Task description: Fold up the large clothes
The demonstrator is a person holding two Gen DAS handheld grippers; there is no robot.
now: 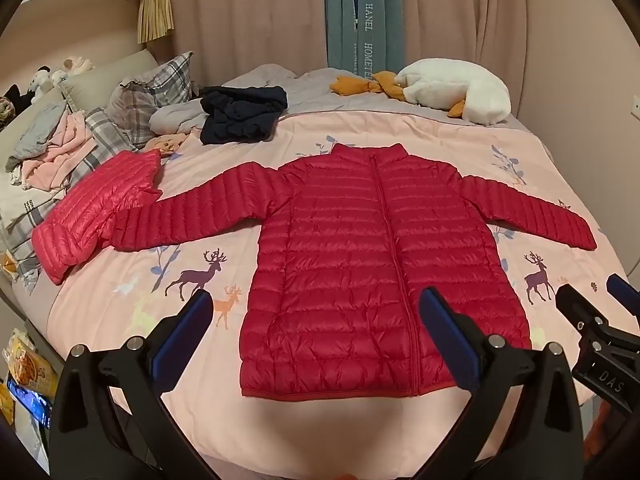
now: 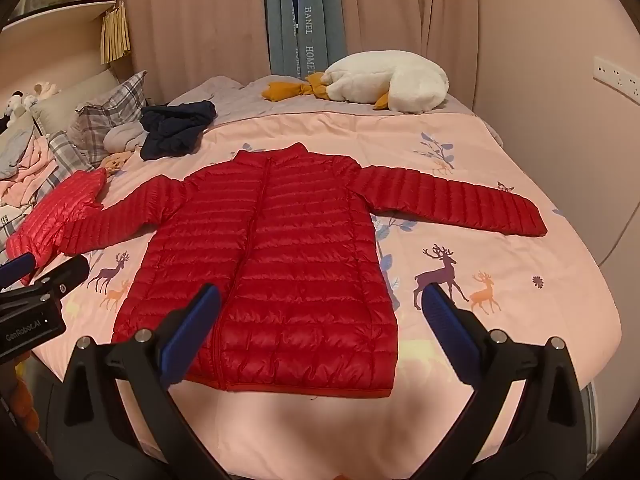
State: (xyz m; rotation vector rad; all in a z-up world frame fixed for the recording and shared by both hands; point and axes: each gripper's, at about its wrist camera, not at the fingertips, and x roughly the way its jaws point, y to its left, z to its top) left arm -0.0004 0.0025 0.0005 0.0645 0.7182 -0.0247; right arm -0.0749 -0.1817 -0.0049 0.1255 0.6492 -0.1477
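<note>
While the red jacket (image 1: 360, 264) lies flat on the quilt (image 1: 360, 132), zipped, front up, collar toward the far side of the bed and both sleeves spread wide, neither gripper touches it. The left gripper (image 1: 316, 320) hangs above the hem on the jacket's left half, jaws wide apart and empty. The right gripper (image 2: 320, 308) hangs above the hem on the other half, jaws just as wide, nothing between them. Both tilt downward toward the cloth from the near edge of the bed.

Judging by this layout, the spreading step looks finished and the folding has not begun: no sleeve is turned in, and the body shows no crease. The step in hand is the approach for the first fold.

A sensible next move would be to bring a sleeve across the chest. The right sleeve (image 2: 460, 204) lies clear on the quilt, an easy first pick. The left sleeve (image 1: 192, 216) has its cuff touching or lying beside a second red garment (image 1: 92, 216), so a pinch there should catch only the sleeve. The puffy, slick fabric will probably slip, so each grip calls for a deep bite on the cuff or shoulder seam before lifting.
</note>
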